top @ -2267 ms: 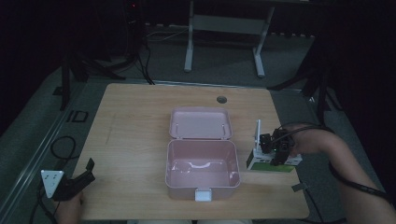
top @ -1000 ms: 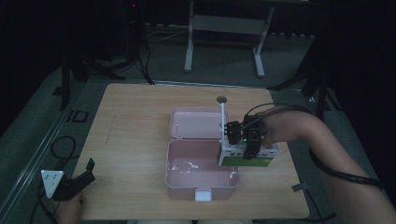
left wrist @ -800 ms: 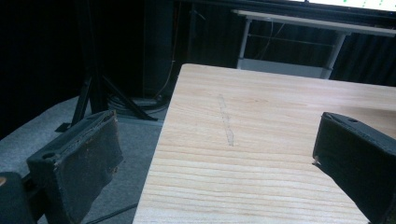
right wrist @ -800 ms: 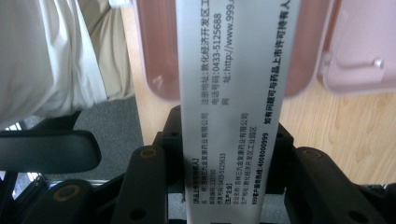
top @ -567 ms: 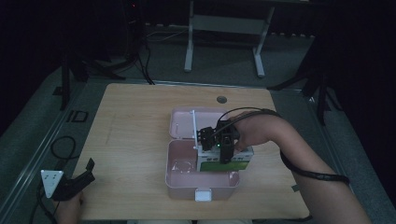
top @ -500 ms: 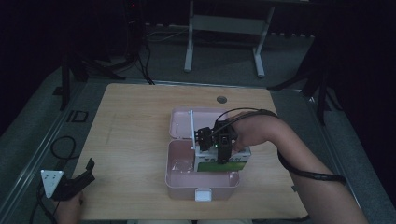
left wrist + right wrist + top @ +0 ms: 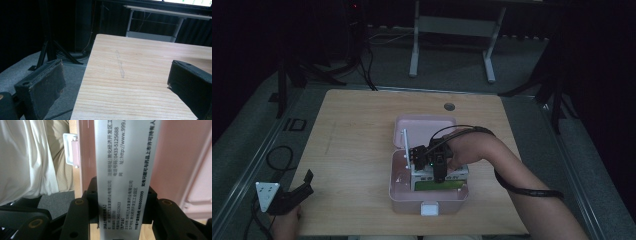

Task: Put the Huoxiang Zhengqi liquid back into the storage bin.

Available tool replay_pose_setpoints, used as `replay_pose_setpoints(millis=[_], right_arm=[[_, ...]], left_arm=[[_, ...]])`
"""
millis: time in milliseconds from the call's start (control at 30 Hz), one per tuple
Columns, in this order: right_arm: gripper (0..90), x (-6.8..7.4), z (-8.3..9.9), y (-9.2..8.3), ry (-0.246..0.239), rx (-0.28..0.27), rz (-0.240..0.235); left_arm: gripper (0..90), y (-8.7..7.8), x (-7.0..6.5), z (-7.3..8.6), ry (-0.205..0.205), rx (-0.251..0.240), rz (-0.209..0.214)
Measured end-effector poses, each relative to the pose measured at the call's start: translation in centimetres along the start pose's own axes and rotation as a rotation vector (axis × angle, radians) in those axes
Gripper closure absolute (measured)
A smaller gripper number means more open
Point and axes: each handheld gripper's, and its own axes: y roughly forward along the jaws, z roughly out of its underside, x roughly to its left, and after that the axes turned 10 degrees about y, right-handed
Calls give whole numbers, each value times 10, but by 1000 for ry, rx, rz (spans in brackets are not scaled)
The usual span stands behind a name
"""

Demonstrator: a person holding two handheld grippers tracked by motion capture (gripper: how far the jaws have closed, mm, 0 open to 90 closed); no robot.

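White-and-green printed cardboard medicine box [image 7: 438, 179] sits inside the open pink plastic case [image 7: 404, 200] on the wooden table [image 7: 352, 145], clamped between right gripper [image 7: 435, 167] jaws. Looks placed, not yet released; lid not shut. Left gripper [image 7: 115, 82] idles wide open, empty. Case floor under the box hidden.

the right claw [image 7: 438, 169] sits just below the centre of the high view, its forearm running in from the lower right corner with a cable looped over the wrist. its jaws are clamped on a white printed box [image 7: 125, 177]. the left claw [image 7: 292, 192] lies in the lower left corner, jaws spread wide apart with nothing between them, a hand [image 7: 287, 223] behind it.
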Motion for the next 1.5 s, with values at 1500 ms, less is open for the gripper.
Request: replay_pose_setpoints(millis=[1500], right_arm=[[593,-8,-7,115,34,7,-91]], left_arm=[[11,0,0,0,2,2,3]])
